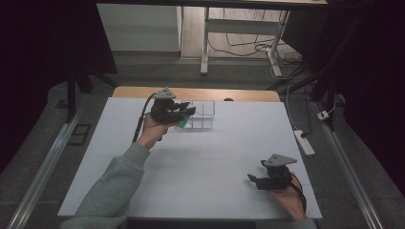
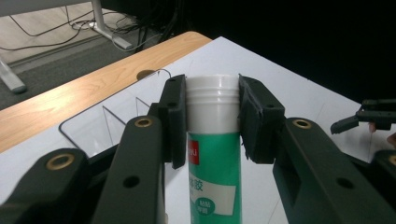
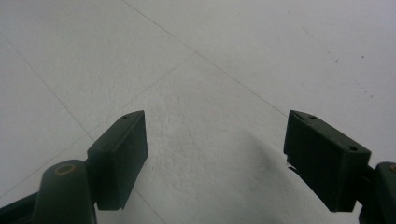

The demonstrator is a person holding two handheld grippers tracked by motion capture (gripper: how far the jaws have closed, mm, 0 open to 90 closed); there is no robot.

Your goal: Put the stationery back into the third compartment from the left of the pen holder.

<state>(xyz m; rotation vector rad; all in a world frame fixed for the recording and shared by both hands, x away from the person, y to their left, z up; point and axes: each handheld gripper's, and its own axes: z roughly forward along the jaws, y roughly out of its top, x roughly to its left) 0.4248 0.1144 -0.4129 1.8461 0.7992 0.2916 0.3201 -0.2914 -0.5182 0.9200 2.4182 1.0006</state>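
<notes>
My left gripper point(image 1: 186, 113) is shut on a green tube with a white cap point(image 1: 184, 124), held above the table just in front of a clear plastic compartment box point(image 1: 203, 114). In the left gripper view both pads clamp the white cap of the tube point(image 2: 212, 158), and the left gripper point(image 2: 212, 100) points towards the clear box point(image 2: 100, 126). The tube's lower end is out of frame. My right gripper point(image 1: 258, 180) rests near the table's front right. Its jaws stand wide apart in the right gripper view, where the right gripper point(image 3: 215, 156) has nothing but bare white table between them.
The white tabletop point(image 1: 210, 157) ends in a wooden strip point(image 1: 200, 94) at the far edge. Beyond it stand desk legs and cables on the floor. A power strip point(image 1: 304, 141) lies off the table's right side. The right gripper point(image 2: 362, 119) shows far off in the left gripper view.
</notes>
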